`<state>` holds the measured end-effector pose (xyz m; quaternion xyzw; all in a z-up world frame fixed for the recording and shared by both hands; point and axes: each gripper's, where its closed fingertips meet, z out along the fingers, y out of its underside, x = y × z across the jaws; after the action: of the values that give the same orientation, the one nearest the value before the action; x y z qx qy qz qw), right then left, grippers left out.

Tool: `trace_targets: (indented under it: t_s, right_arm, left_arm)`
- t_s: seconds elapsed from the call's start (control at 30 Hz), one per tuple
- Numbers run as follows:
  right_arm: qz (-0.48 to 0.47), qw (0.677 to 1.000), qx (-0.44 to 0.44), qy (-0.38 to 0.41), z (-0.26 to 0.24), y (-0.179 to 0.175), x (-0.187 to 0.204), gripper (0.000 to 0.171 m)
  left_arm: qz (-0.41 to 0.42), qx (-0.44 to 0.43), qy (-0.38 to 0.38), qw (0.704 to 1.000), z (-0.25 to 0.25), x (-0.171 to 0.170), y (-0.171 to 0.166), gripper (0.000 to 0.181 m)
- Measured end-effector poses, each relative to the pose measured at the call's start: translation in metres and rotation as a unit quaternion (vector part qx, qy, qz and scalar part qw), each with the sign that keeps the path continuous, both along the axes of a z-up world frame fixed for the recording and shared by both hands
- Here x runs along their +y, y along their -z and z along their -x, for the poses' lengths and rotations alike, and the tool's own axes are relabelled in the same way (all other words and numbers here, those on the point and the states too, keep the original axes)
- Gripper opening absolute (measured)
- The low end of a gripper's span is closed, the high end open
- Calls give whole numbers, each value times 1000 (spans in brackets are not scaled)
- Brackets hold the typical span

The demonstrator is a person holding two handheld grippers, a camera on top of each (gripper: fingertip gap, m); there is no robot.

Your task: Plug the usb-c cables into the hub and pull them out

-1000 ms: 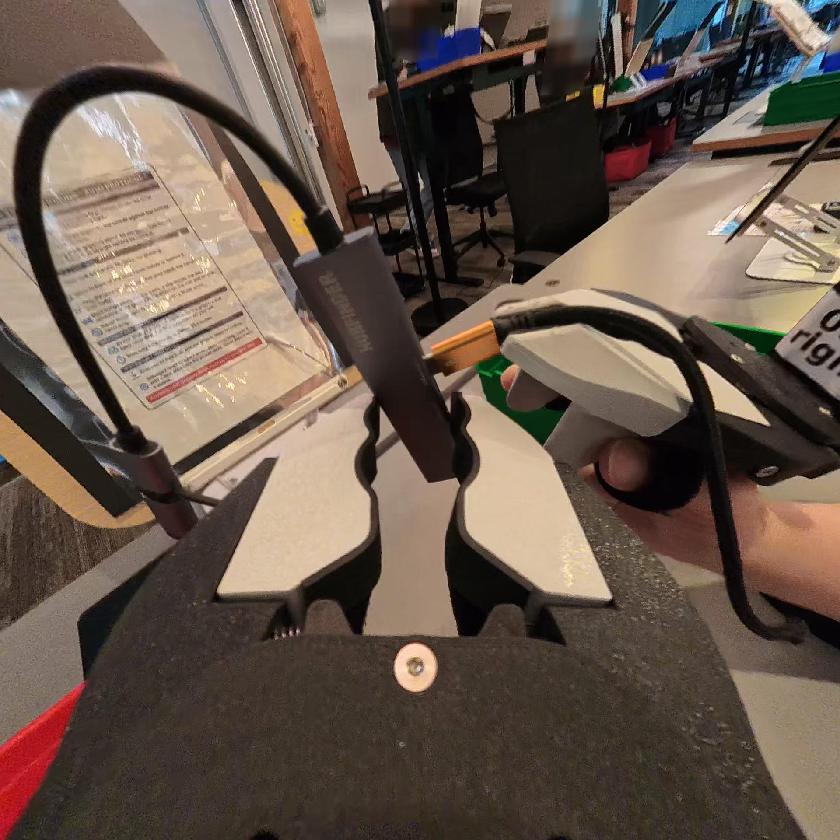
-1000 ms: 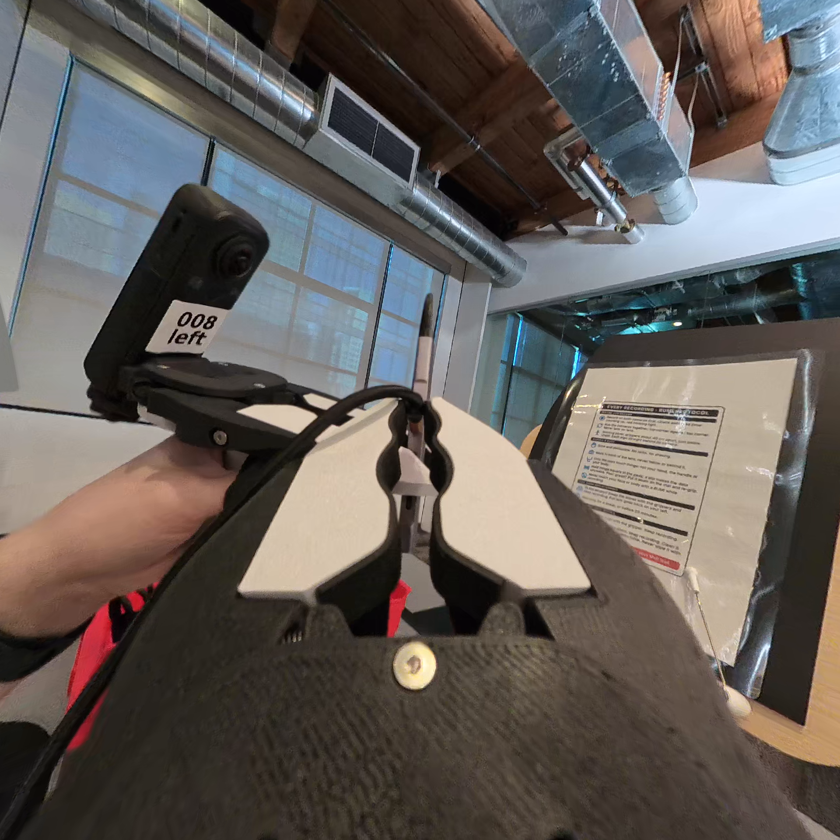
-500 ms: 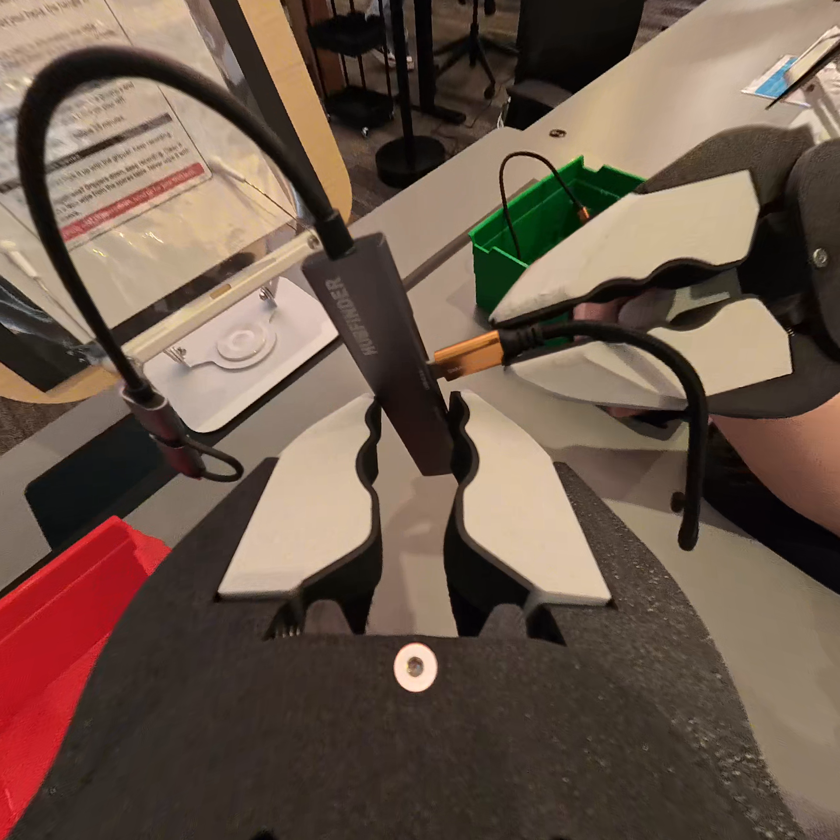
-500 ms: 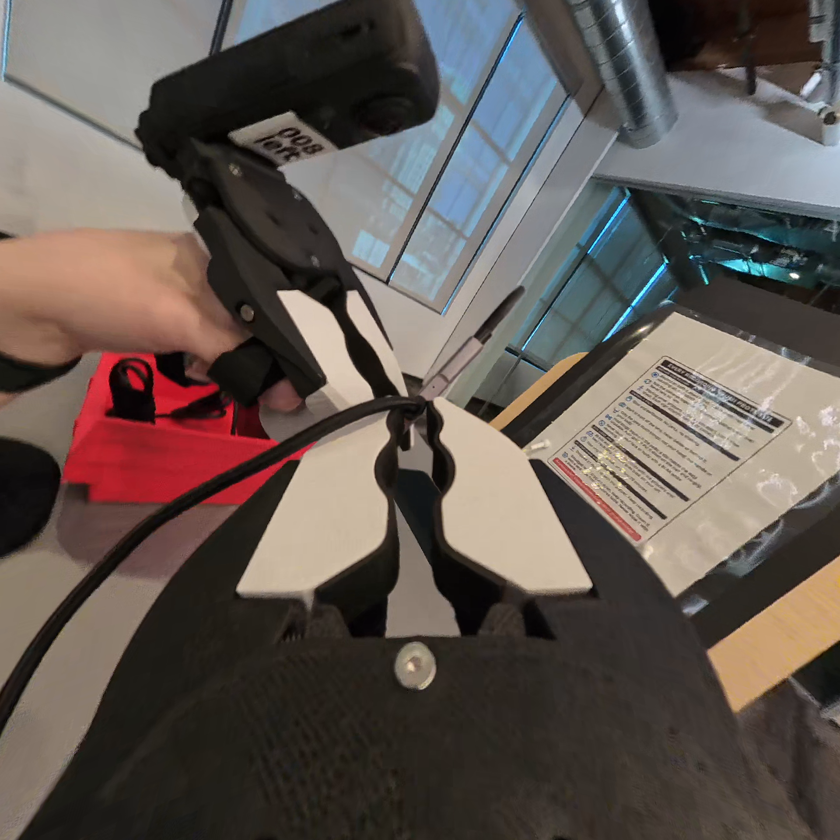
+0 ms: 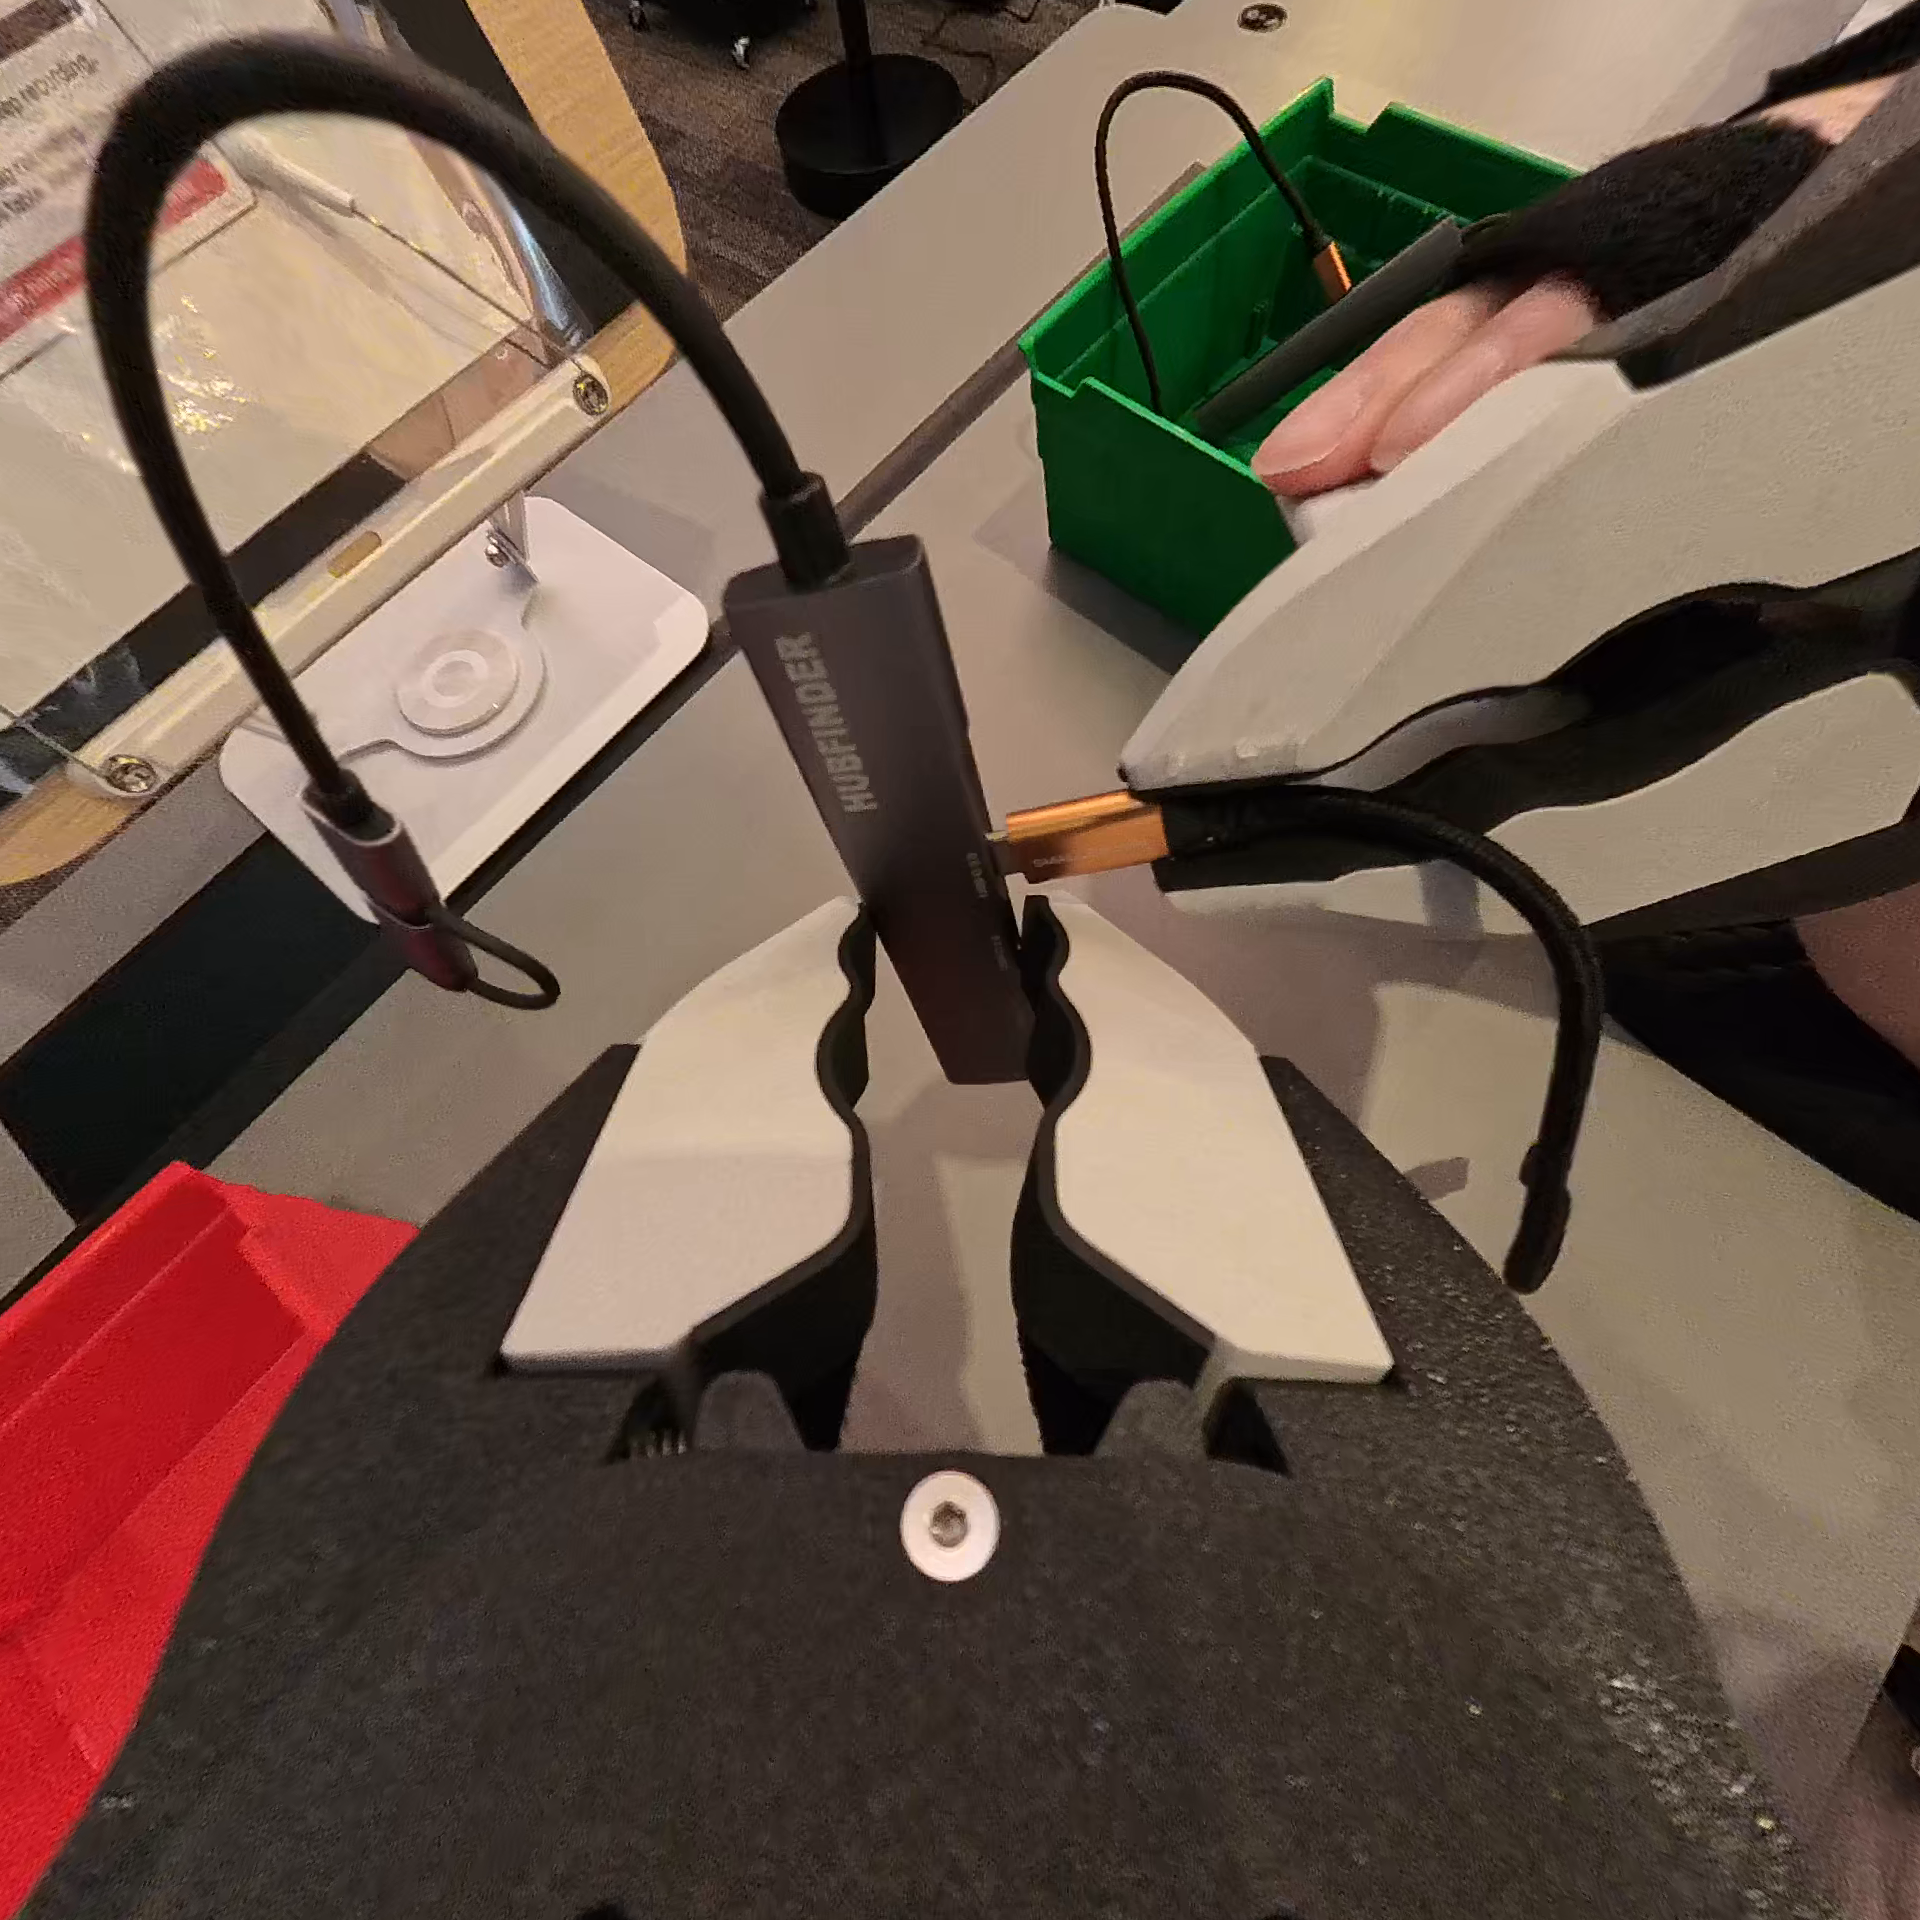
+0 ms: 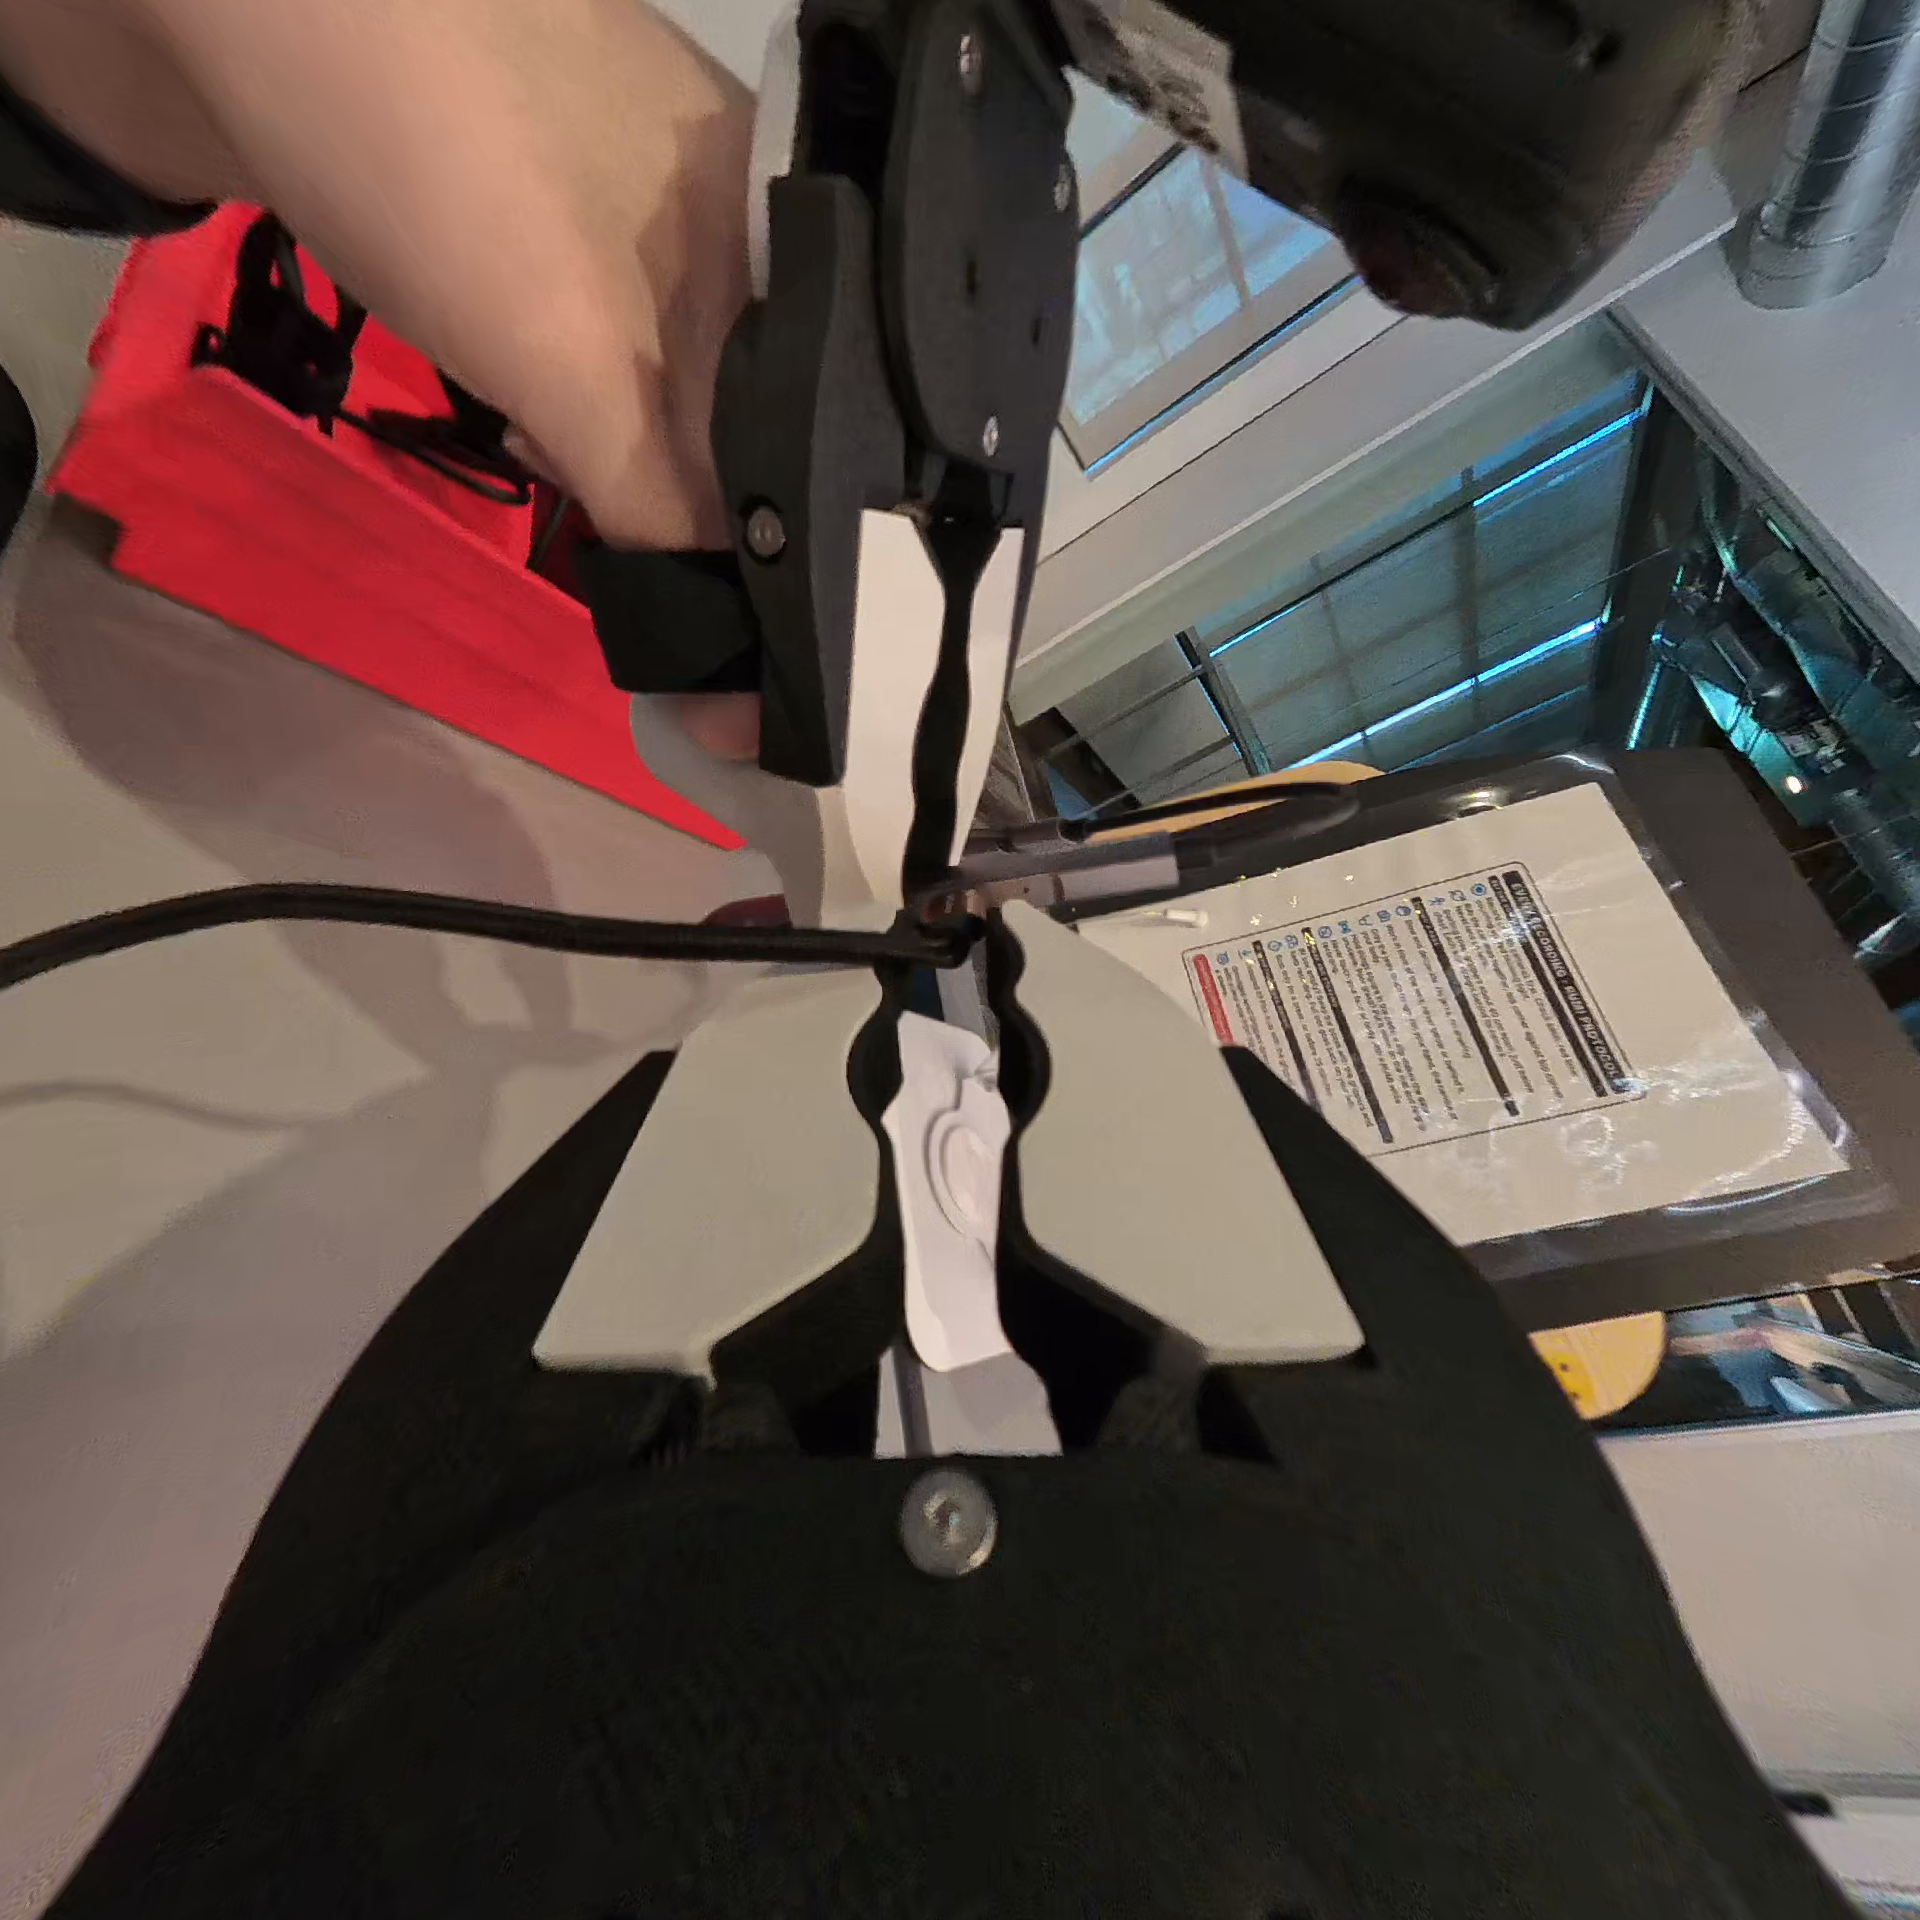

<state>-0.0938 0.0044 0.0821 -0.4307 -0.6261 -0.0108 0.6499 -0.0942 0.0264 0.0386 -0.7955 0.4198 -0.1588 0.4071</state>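
In the left wrist view my left gripper (image 5: 945, 935) is shut on the lower end of a dark grey hub (image 5: 883, 748), held upright over the table. The hub's own black cable (image 5: 312, 104) arches left to a grey connector (image 5: 374, 862). My right gripper (image 5: 1148, 826) comes in from the right, shut on the black cable (image 5: 1455, 842) just behind its orange usb-c plug (image 5: 1086, 842). The plug's tip sits at the hub's side port. In the right wrist view my right gripper (image 6: 945, 935) pinches the cable (image 6: 416, 920), and the left gripper (image 6: 930, 883) hangs above it.
A green bin (image 5: 1143, 499) at the back right holds another cable and a grey bar. A red bin (image 5: 156, 1403) lies at the lower left, also in the right wrist view (image 6: 312, 540). A white stand base (image 5: 468, 686) and a plastic-covered sheet (image 6: 1507, 1039) stand behind.
Both grippers have tipped down toward the table, so the views swung from room and ceiling to the tabletop. The right gripper has rolled. The orange plug has stayed at the hub's side.
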Motion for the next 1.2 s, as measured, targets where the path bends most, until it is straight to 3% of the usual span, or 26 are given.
trace_targets:
  t_s: [0.03, 0.13, 0.27, 0.53, 0.87, 1.2]
  right_arm:
    - [-8, 1000, -11, 6, -1, 2, 1, 14]
    - [-39, 997, -54, 42, -7, 8, 8, 13]
    - [-50, 998, -38, 32, 0, 3, 3, 8]
    - [-98, 994, -27, 39, 3, -4, 2, 18]
    - [-221, 969, -102, 33, 4, 4, -4, 14]
    - [-210, 963, -156, 59, 4, 19, 4, 13]
  left_arm:
    - [-2, 0, 1, 1000, -1, 0, 0, 26]
    - [-2, -7, 9, 1000, -4, -3, -2, 26]
    - [-9, -11, 2, 1000, -2, -2, -5, 25]
    - [39, -57, 3, 998, -3, -5, -5, 25]
    - [55, -41, 9, 998, -4, -8, 3, 25]
    - [58, -9, -10, 998, -2, 0, 16, 24]
